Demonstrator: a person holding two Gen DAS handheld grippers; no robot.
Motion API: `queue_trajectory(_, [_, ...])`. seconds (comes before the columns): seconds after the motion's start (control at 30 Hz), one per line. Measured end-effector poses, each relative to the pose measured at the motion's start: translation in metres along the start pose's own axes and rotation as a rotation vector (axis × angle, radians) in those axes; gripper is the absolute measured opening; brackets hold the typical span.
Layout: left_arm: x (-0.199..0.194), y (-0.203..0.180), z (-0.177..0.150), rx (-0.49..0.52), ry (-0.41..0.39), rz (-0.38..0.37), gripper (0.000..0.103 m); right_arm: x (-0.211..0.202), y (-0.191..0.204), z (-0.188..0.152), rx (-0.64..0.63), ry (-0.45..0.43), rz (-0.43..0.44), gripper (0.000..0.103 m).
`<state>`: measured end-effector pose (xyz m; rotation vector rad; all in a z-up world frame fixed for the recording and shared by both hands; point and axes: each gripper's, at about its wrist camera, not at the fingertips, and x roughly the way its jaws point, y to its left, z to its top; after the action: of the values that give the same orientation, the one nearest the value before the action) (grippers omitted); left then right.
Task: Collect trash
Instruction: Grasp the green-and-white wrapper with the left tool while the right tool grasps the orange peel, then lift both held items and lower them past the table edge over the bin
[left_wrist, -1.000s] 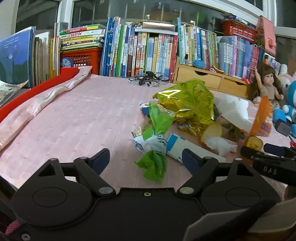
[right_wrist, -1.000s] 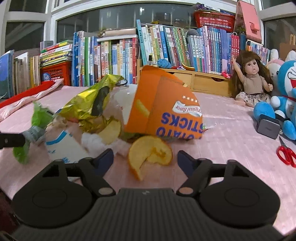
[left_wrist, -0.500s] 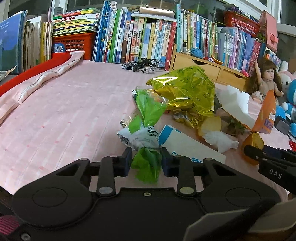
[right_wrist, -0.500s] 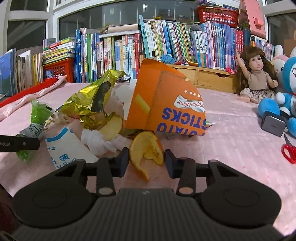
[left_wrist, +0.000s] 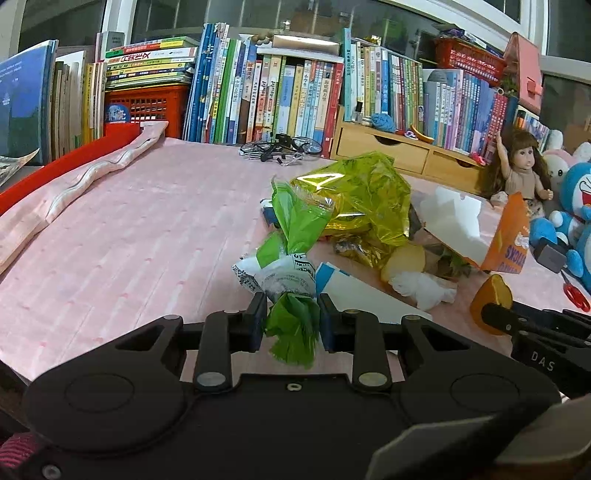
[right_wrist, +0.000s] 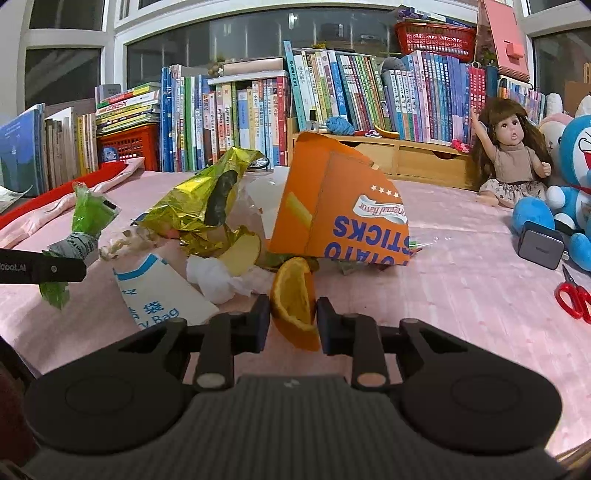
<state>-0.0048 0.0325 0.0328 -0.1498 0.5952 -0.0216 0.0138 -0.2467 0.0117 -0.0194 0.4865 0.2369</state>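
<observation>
On the pink tablecloth (left_wrist: 129, 236) lies a heap of trash. My left gripper (left_wrist: 292, 317) has its jaws closing, pads pressing the green tail of a green-and-white wrapper (left_wrist: 291, 280). In the right wrist view that wrapper (right_wrist: 88, 218) hangs from a black finger at the left. My right gripper (right_wrist: 293, 317) is also closing, pads pinching an orange peel (right_wrist: 293, 291) held upright. Beyond lie a gold foil bag (right_wrist: 199, 195), an orange potato-sticks box (right_wrist: 332, 214), a white tissue (right_wrist: 218, 277), an apple slice (right_wrist: 240, 254) and a white-and-blue bag (right_wrist: 159, 291).
Rows of books (left_wrist: 277, 96) and a wooden drawer unit (left_wrist: 399, 151) line the back. A doll (right_wrist: 513, 162), a blue plush toy (right_wrist: 569, 192), a grey charger (right_wrist: 541, 245) and red scissors (right_wrist: 572, 295) sit at the right. A red ledge with folded pink cloth (left_wrist: 85, 177) runs along the left.
Both grippers went from wide open to closed: the left pads came together on the green wrapper's tail, the right pads on the orange peel, which now stands upright between them.
</observation>
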Motion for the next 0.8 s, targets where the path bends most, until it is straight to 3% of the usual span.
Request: queue_trajectory(0.8, [-0.029,-0.017,-0.018,0.057,0.036,-0.080,0.027,-0.024,0.015,-0.009,-0.026,0.007,0.068,0.032])
